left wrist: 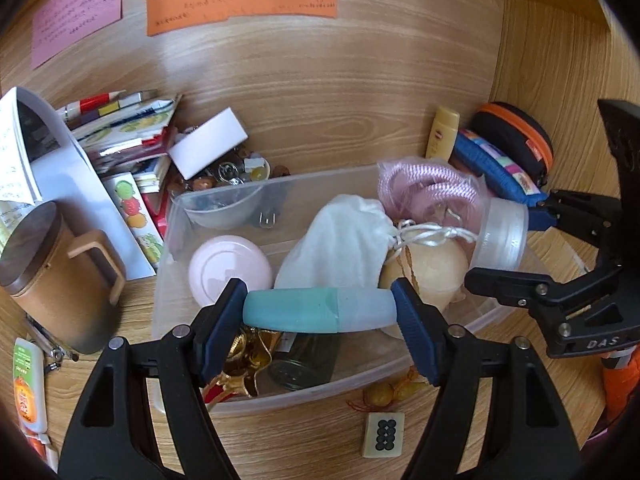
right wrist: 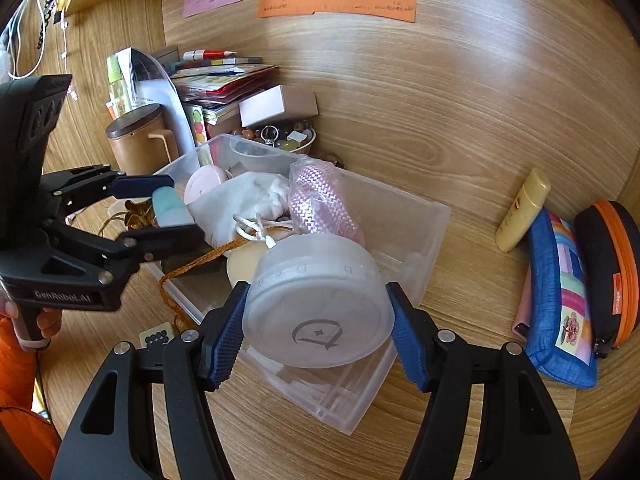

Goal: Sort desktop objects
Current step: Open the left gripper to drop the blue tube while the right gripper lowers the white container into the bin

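My left gripper point(left wrist: 320, 312) is shut on a teal tube with a frosted cap point(left wrist: 316, 310), held crosswise just above the near side of a clear plastic bin point(left wrist: 208, 200). My right gripper point(right wrist: 318, 320) is shut on a round frosted jar point(right wrist: 320, 308), held over the bin's point(right wrist: 416, 240) near right part. The same jar point(left wrist: 500, 236) and right gripper point(left wrist: 508, 248) show at the right of the left wrist view. Inside the bin lie a white drawstring pouch point(left wrist: 340, 240), a pink woven bundle point(left wrist: 424, 188), a pink round case point(left wrist: 228, 268) and a cream ball point(left wrist: 428, 272).
A brown lidded mug point(left wrist: 60, 280), stacked papers and pens point(left wrist: 120, 128) and a dish of trinkets point(left wrist: 236, 172) crowd the left. A yellow tube point(right wrist: 524, 208), a blue patchwork pouch point(right wrist: 560, 304) and a black-orange case point(right wrist: 612, 264) lie right. A mahjong tile point(left wrist: 382, 434) sits near the bin's front.
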`<state>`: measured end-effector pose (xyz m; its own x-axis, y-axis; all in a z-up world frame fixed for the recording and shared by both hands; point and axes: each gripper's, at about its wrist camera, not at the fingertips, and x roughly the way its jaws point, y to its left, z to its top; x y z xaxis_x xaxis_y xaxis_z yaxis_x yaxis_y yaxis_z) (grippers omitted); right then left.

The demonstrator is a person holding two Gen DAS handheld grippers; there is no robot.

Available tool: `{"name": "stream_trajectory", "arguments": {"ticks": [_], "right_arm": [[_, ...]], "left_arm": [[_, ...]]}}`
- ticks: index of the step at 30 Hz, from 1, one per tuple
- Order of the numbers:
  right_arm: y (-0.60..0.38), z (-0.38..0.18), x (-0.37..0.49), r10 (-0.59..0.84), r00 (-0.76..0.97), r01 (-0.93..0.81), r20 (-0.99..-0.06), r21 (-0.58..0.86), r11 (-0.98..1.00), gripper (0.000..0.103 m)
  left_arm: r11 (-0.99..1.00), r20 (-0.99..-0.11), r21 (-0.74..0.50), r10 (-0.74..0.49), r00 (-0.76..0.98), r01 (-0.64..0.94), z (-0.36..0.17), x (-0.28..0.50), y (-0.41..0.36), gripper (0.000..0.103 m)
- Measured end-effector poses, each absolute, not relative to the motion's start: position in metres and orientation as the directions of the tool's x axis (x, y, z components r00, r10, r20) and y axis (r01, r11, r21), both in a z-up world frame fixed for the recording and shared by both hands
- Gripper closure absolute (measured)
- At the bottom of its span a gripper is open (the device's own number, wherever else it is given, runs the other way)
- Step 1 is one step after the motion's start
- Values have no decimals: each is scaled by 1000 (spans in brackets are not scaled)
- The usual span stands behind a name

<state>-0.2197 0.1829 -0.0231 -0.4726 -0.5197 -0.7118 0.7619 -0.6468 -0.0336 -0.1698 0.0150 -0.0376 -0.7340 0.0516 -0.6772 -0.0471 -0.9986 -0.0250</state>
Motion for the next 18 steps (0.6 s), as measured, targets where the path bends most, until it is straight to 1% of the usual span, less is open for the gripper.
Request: {"name": "stream_trajectory", "arguments": {"ticks": [10, 13, 16, 18], "right_arm": [[175, -28, -214, -501, -510, 759, -699, -91, -645, 41], [173, -27, -212, -490, -531, 753, -691, -120, -647, 39], [171, -26, -209, -474, -557, 742, -682, -151, -654, 35], [171, -25, -208, -473, -560, 742, -680, -157, -652, 34]], "left_arm": [[-999, -694, -6, 30, -719, -35, -46, -177, 17, 30], [-999, -694, -11, 31, -719, -33, -45, -177, 17, 29], [-999, -687, -13, 32, -726, -31, -42, -175, 16, 25], [-1000, -685, -4, 20, -728, -24, -41, -174, 16, 20]]}}
